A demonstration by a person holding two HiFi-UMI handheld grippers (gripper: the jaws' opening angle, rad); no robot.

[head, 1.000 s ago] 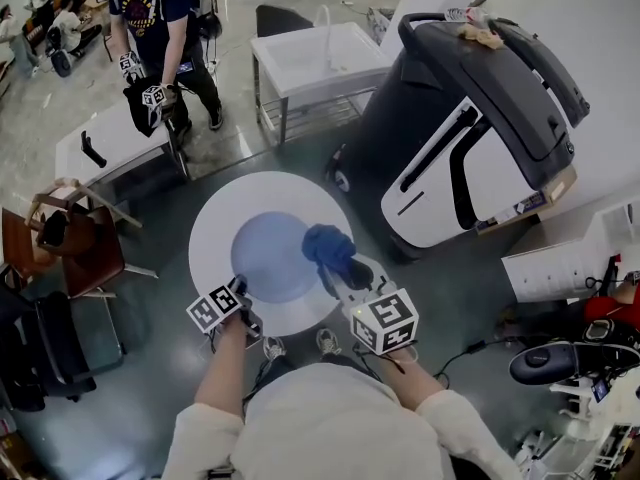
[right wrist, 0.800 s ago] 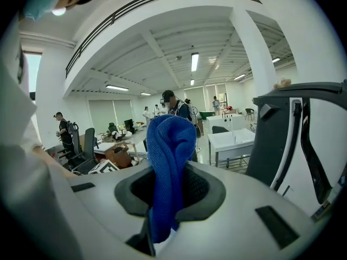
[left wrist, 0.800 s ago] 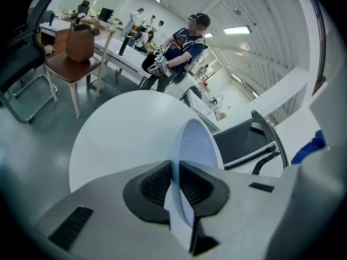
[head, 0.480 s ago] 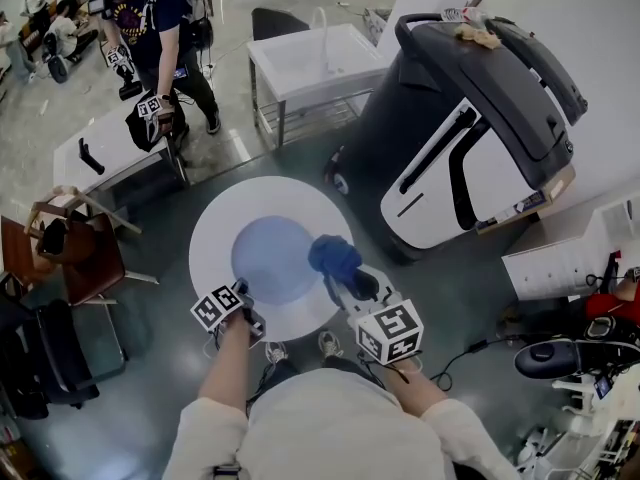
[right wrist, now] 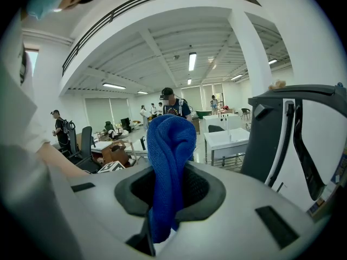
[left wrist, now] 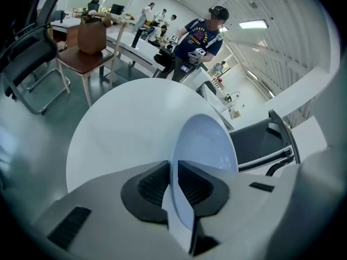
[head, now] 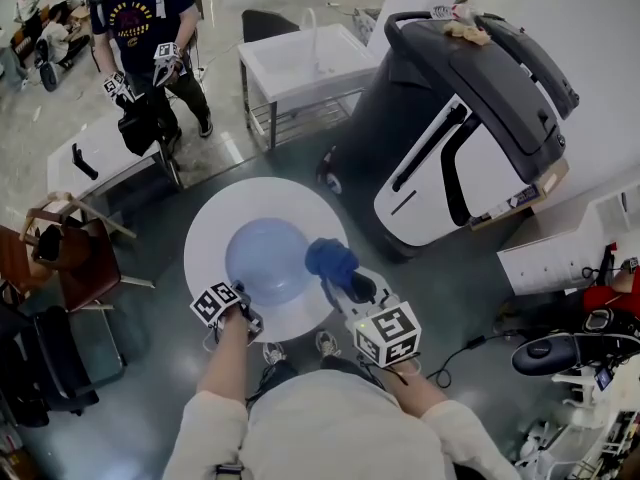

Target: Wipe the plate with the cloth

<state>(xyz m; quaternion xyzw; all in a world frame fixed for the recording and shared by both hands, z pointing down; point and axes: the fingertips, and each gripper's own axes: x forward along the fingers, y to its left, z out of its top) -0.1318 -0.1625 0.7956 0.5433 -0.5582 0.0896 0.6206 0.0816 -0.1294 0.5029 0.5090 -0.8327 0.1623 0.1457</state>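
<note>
my left gripper is clamped on the near rim of the pale blue plate. the thin edge is pinched between the two pads, and that grip looks the same as a second ago. the plate is over the middle of the round white table. in the left gripper view it is tilted against the tabletop, and i cannot tell whether its far rim rests on the table. my right gripper is clenched on the blue cloth, which bulges out of the jaws in a thick wad. what has changed is where that wad sits. a second ago it lay over the plate's right edge, and now it is just beside that edge, at most brushing the rim and not on the face. the shift is small, and my head has moved a little too, so i don't read much into it. i judge that no wiping stroke is pressing on the plate right now. with the plate held firm, the next move is to bring the cloth back left onto the face and sweep across it. the thin hold on the rim could let the plate twist if i push hard.
</note>
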